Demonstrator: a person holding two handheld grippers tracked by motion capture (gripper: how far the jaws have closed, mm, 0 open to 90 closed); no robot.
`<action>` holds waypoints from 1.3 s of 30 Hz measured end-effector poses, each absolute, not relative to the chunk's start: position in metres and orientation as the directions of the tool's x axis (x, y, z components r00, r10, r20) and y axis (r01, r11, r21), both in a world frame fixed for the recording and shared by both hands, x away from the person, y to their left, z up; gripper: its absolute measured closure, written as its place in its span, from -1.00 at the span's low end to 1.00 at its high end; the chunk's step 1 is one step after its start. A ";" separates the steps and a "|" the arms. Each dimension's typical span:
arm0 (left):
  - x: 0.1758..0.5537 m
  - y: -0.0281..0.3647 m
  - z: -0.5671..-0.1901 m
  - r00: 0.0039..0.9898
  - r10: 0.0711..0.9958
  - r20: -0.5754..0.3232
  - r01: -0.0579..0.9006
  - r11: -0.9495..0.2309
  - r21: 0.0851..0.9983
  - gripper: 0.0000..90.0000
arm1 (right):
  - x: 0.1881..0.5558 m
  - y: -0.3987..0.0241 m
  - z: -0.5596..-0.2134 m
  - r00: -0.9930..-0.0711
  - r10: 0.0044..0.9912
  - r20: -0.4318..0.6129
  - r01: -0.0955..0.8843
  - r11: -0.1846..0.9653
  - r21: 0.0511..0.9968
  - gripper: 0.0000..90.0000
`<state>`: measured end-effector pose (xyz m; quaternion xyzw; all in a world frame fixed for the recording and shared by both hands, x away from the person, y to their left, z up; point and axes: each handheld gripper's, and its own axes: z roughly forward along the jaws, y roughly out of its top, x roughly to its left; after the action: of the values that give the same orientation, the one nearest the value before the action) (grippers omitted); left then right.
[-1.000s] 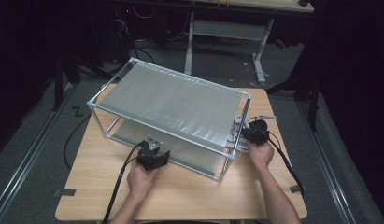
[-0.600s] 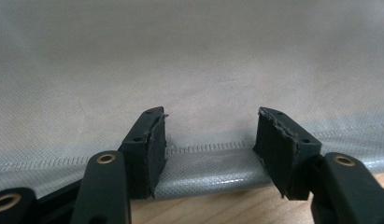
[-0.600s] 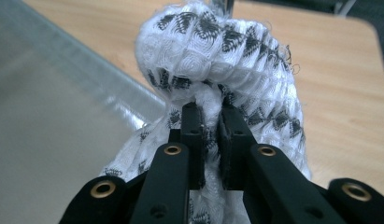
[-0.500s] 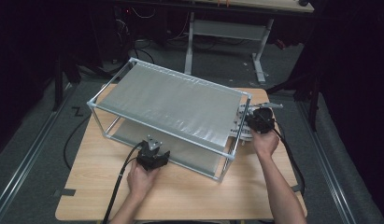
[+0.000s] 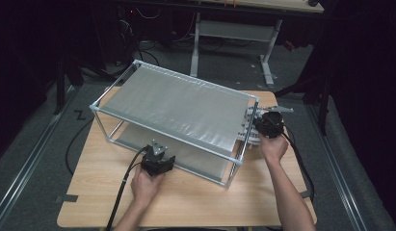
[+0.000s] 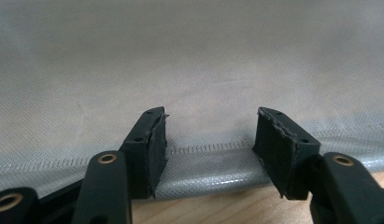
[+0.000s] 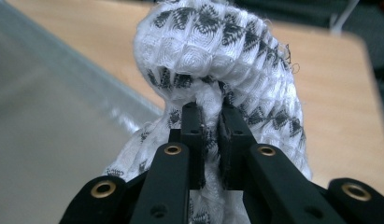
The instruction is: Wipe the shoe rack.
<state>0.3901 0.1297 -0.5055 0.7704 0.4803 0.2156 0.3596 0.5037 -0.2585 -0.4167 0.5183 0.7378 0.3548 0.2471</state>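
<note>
A metal-framed rack with two grey mesh fabric shelves stands on the wooden table. My left gripper sits at the front edge of the lower shelf, open; its jaws straddle the stitched hem without pressing it. At the rack's right end my right gripper is shut on a white cloth with a black pattern, held above the table beside the upper corner post. In the right gripper view the cloth bunches over the shut jaws.
The upper shelf covers most of the rack. Bare tabletop lies in front of the rack and to its right. Behind the table stand a desk frame and dark floor with cables.
The right hand has lifted the cloth from near the rack's lower right corner up toward the upper corner, then held still. The left gripper has stayed put.
</note>
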 end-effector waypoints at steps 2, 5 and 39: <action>0.390 0.130 -0.506 0.446 0.895 -0.015 0.585 -0.279 0.761 -0.03 | 0.504 -0.258 -0.435 -0.333 0.943 0.016 0.620 0.207 0.757 0.84; 0.390 0.130 -0.506 0.448 0.894 -0.017 0.586 -0.279 0.761 -0.03 | 0.505 -0.255 -0.463 -0.318 0.948 0.018 0.661 0.208 0.721 0.84; 0.388 0.130 -0.505 0.461 0.887 -0.009 0.579 -0.293 0.760 0.06 | 0.505 -0.255 -0.404 -0.321 0.946 -0.042 0.535 0.218 0.816 0.83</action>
<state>0.3880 0.1297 -0.5053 0.7752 0.4730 0.2138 0.3601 0.5048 -0.2549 -0.4043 0.5093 0.7272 0.3630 0.2829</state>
